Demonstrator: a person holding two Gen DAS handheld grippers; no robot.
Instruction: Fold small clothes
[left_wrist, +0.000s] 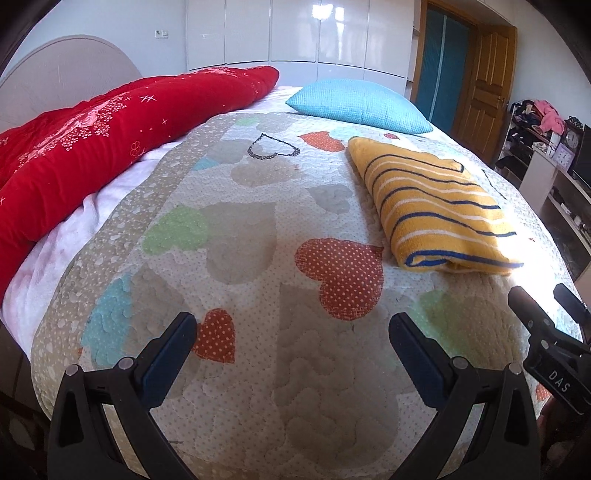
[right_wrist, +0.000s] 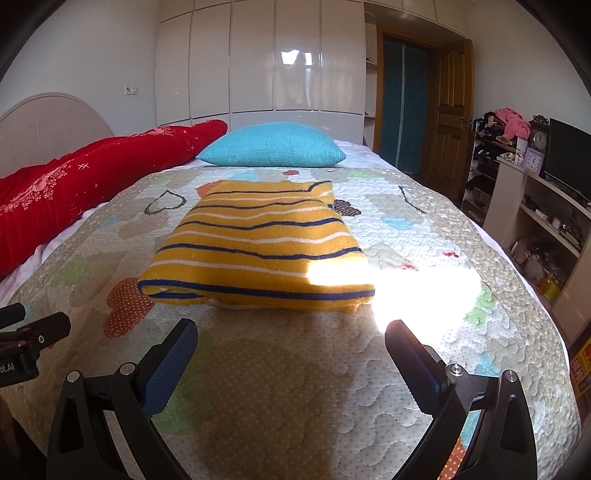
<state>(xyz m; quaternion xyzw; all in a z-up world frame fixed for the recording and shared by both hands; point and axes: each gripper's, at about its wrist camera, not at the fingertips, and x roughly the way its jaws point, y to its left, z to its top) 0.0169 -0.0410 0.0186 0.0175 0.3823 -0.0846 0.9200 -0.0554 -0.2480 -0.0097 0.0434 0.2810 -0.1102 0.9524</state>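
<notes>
A yellow knit garment (right_wrist: 255, 251) with navy and white stripes lies folded flat on the heart-patterned quilt (right_wrist: 295, 387); it also shows in the left wrist view (left_wrist: 432, 206) at the right. My right gripper (right_wrist: 291, 332) is open and empty, just in front of the garment's near edge, not touching it. My left gripper (left_wrist: 291, 325) is open and empty over bare quilt, to the left of the garment. The right gripper (left_wrist: 543, 299) shows at the right edge of the left wrist view, and the left gripper (right_wrist: 33, 321) at the left edge of the right wrist view.
A red duvet (left_wrist: 92, 140) lies along the bed's left side by the headboard. A blue pillow (right_wrist: 273, 146) sits beyond the garment. White wardrobes stand behind the bed. Shelves (right_wrist: 546, 221) with a clock and clutter stand to the right, beside a wooden door.
</notes>
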